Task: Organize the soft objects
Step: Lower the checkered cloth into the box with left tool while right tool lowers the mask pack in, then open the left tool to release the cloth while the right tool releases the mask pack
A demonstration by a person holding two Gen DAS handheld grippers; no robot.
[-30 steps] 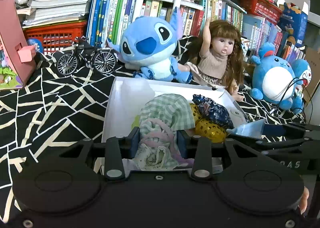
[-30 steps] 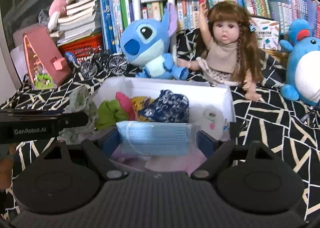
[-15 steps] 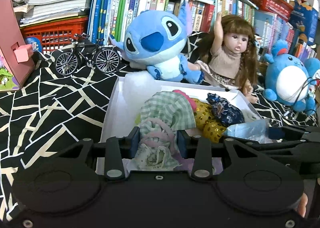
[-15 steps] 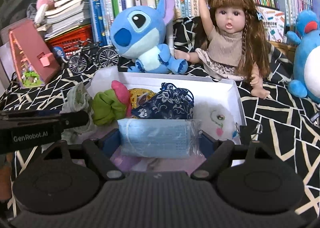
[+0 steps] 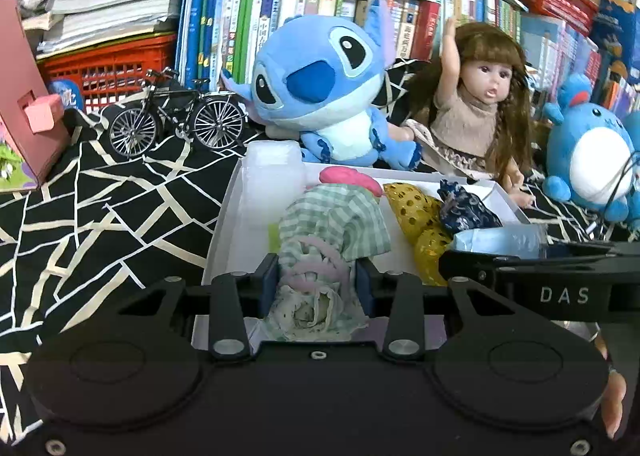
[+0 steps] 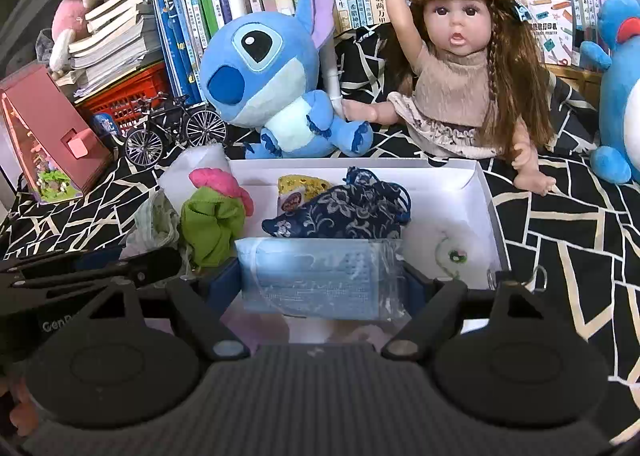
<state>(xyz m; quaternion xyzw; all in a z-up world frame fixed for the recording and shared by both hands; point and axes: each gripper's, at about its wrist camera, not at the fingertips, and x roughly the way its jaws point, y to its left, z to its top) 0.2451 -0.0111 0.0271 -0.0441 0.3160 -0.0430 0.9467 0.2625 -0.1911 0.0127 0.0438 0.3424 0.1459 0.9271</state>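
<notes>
Your left gripper point(image 5: 316, 282) clenches a green checked cloth bundle point(image 5: 332, 232) over the near left of the white box point(image 6: 486, 196). Your right gripper point(image 6: 320, 282) grasps a packaged blue face mask point(image 6: 316, 276) by both ends, over the box's near edge. Behind the box sit a blue plush point(image 6: 272, 68) and a doll point(image 6: 456, 72).

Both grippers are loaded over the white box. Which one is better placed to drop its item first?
Probably right: the right gripper holds the wrapped face mask over a bare patch of the white box; the left gripper's checked cloth hangs over crowded items.
</notes>
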